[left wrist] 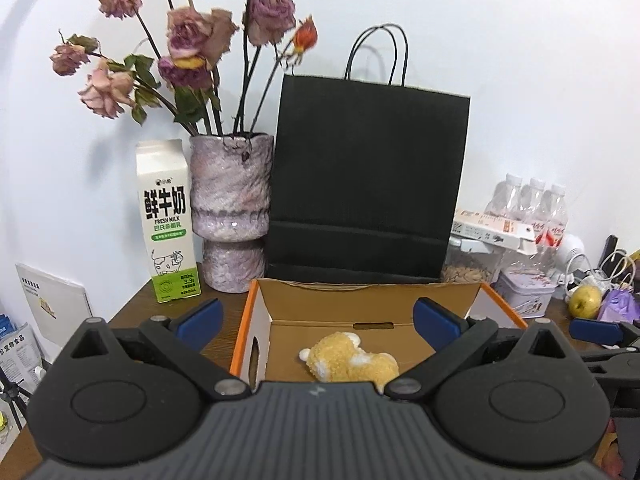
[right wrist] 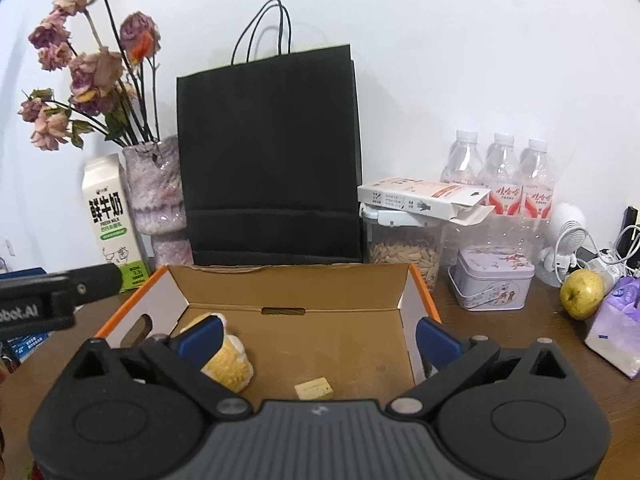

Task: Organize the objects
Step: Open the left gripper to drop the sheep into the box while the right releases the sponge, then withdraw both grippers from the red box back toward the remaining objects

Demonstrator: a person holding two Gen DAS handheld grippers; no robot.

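An open cardboard box with orange edges sits on the brown table; it also shows in the right wrist view. A yellow and white plush toy lies inside it, also seen in the right wrist view. A small tan block lies on the box floor. My left gripper is open and empty above the box's near side. My right gripper is open and empty over the box, its left finger in front of the plush toy.
A black paper bag stands behind the box. A vase of dried roses and a milk carton stand at left. Water bottles, a seed jar, a tin, an apple and a tissue pack stand at right.
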